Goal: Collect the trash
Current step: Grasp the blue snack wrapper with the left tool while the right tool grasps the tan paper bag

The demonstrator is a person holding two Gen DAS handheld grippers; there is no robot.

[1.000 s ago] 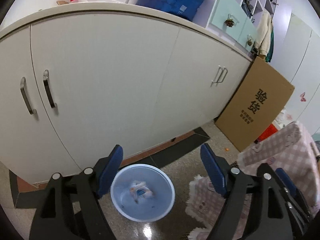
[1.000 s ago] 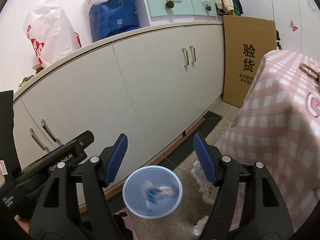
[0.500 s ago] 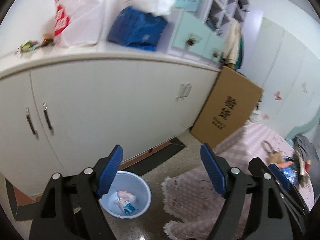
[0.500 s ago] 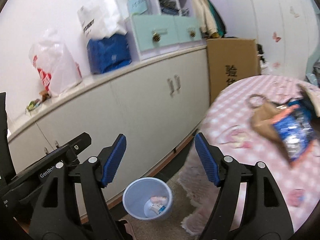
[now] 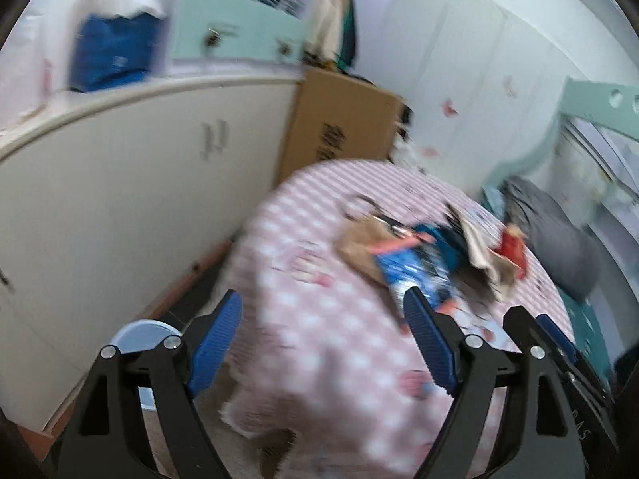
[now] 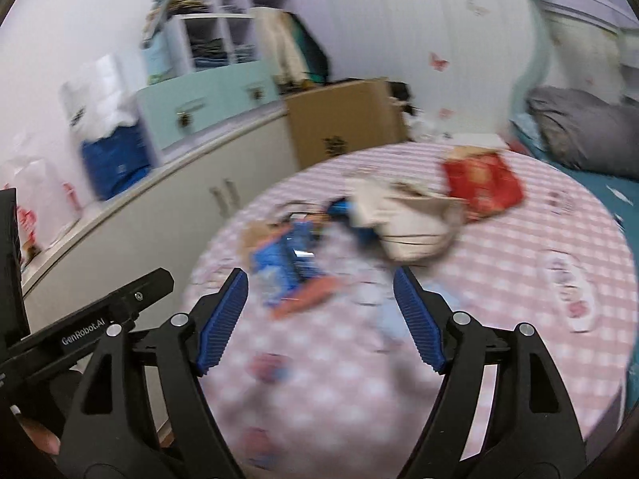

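Both views are blurred by motion. A round table with a pink checked cloth (image 6: 499,279) carries several pieces of trash: a blue snack wrapper (image 6: 287,267), a beige paper bag (image 6: 403,215) and a red packet (image 6: 481,183). The wrapper (image 5: 415,267), bag (image 5: 479,247) and red packet (image 5: 513,245) also show in the left wrist view. My right gripper (image 6: 319,311) is open and empty above the table, just short of the wrapper. My left gripper (image 5: 321,331) is open and empty over the table's left edge. The pale blue bin (image 5: 137,333) stands on the floor at the lower left, partly hidden by my left finger.
White cabinets (image 5: 120,183) run along the left, with bags and a mint drawer unit (image 6: 203,107) on top. A cardboard box (image 5: 339,119) leans at the cabinet's end. A grey pillow (image 6: 579,127) lies on a bed beyond the table.
Both grippers have swung up and to the right, away from the bin on the floor and over the pink table with the trash. Both stayed open.
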